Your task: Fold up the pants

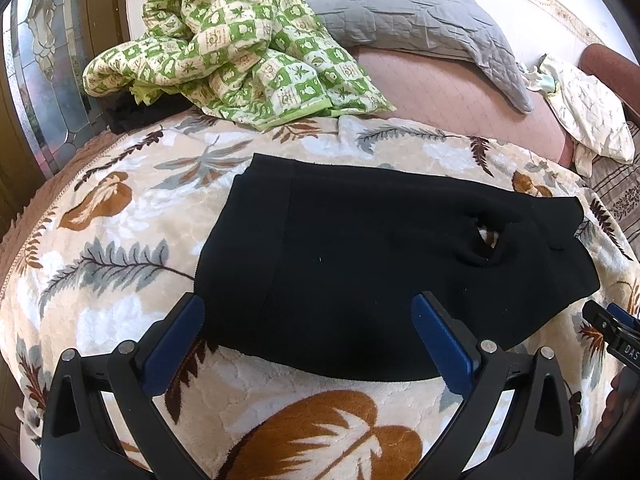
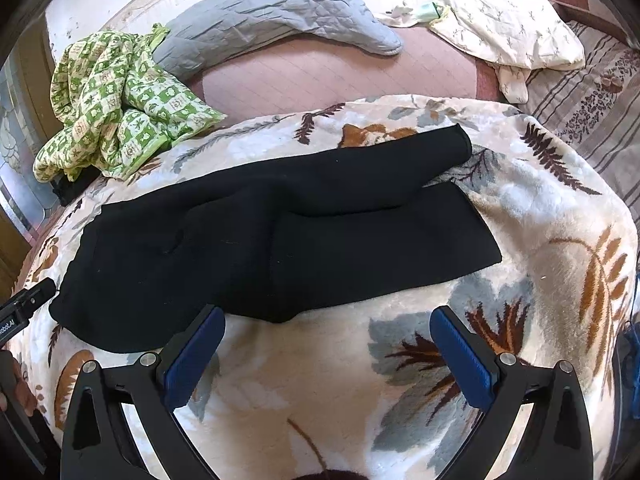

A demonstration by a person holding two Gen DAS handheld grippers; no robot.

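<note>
Both your left gripper (image 1: 308, 332) and right gripper (image 2: 326, 344) hang released, jaws wide, holding nothing. The black pants (image 2: 280, 240) lie lengthwise on the leaf-print blanket (image 2: 540, 240), legs splayed toward two o'clock. Pinch both hems together, then carry them toward the waistband (image 1: 240, 248) at ten o'clock.
</note>
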